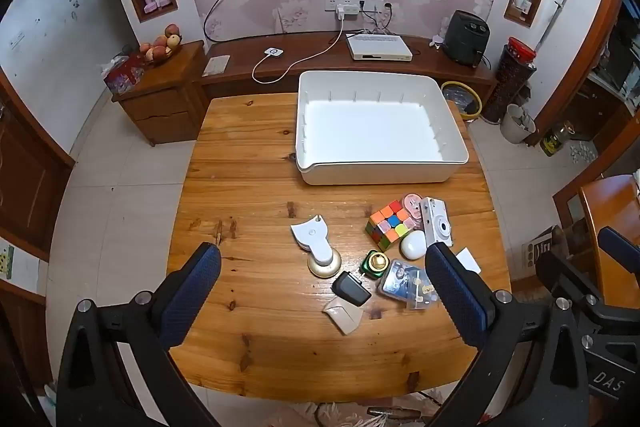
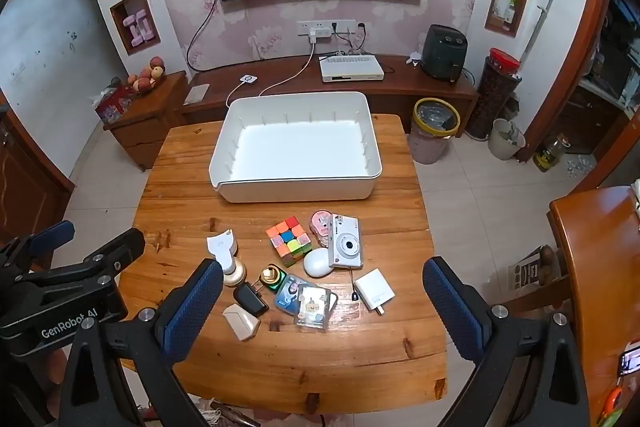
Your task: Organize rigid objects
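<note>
A white bin (image 1: 452, 163) (image 2: 296, 193) stands with nothing in it at the far side of the wooden table (image 1: 248, 163) (image 2: 180, 187). In front of it lie small objects: a colour cube (image 1: 390, 229) (image 2: 289, 239), a white camera (image 1: 437, 221) (image 2: 346, 242), a white egg-shaped case (image 1: 413, 245) (image 2: 318, 263), a white fan-shaped stand on a gold base (image 1: 316, 245) (image 2: 226, 253), a green-gold spinner (image 1: 375, 263) (image 2: 272, 277), a black adapter (image 1: 351, 289) (image 2: 250, 299), a clear card case (image 1: 408, 283) (image 2: 312, 307) and a white charger (image 2: 374, 291). My left gripper (image 1: 324, 287) and right gripper (image 2: 324, 301) are open above the table's near part, holding nothing.
A beige mouse-like piece (image 1: 345, 314) (image 2: 240, 321) lies nearest the front edge. A pink round item (image 2: 322, 223) sits behind the camera. Behind the table are a TV bench (image 2: 280, 79) and a waste bin (image 2: 434, 131). Another wooden table (image 2: 600, 267) is at the right.
</note>
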Tool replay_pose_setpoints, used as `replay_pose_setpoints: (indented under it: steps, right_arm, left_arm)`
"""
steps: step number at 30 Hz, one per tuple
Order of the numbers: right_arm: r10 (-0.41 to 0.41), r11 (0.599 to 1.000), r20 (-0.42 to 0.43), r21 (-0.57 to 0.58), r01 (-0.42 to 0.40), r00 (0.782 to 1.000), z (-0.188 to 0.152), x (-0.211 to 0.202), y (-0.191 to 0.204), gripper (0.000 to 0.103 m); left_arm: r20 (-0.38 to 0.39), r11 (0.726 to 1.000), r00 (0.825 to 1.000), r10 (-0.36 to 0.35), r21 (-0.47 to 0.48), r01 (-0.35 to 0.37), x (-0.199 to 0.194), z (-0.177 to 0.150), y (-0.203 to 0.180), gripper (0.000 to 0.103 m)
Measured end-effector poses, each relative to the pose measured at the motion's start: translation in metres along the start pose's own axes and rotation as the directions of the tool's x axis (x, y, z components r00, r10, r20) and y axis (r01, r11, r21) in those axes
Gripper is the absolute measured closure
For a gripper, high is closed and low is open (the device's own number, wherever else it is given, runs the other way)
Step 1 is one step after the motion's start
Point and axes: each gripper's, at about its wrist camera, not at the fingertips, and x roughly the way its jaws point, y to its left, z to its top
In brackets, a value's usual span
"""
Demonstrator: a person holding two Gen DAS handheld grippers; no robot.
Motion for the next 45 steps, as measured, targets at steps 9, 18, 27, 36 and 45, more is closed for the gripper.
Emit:
replay_pose_setpoints:
  steps: [9, 18, 27, 36, 45]
  right_arm:
    - [0.004, 1.0, -0.007, 0.003, -0.004, 1.0, 0.002, 0.005, -0.001, 0.003]
    - [0.006, 1.0, -0.008, 0.002, -0.006, 1.0, 0.001, 0.006, 0.002, 0.003]
    - [0.008, 1.0, -0.017, 0.002, -0.008, 1.0, -0.006, 0.016, 0.006, 0.003]
    - [0.011, 1.0, -0.021, 0.003, -0.011, 1.0, -0.007, 0.018, 0.006, 0.003]
    - [0.011, 1.0, -0.024, 0.003, -0.011, 1.0, -0.004, 0.016, 0.005, 0.003]
  left_arm:
    - [-0.001, 1.0, 1.0, 0.004, 0.001, -0.004, 0.0, 0.0, 0.0, 0.001]
    - [-0.003, 1.0, 1.0, 0.002, 0.003, -0.002, 0.0, 0.0, 0.0, 0.001]
    - [-0.005, 1.0, 1.0, 0.004, 0.004, -0.004, 0.0, 0.0, 0.0, 0.001]
    - [-0.007, 1.0, 1.0, 0.005, 0.005, -0.005, 0.0, 0.0, 0.0, 0.001]
    - [-0.009, 1.0, 1.0, 0.004, 0.006, -0.004, 0.001, 0.0, -0.001, 0.001]
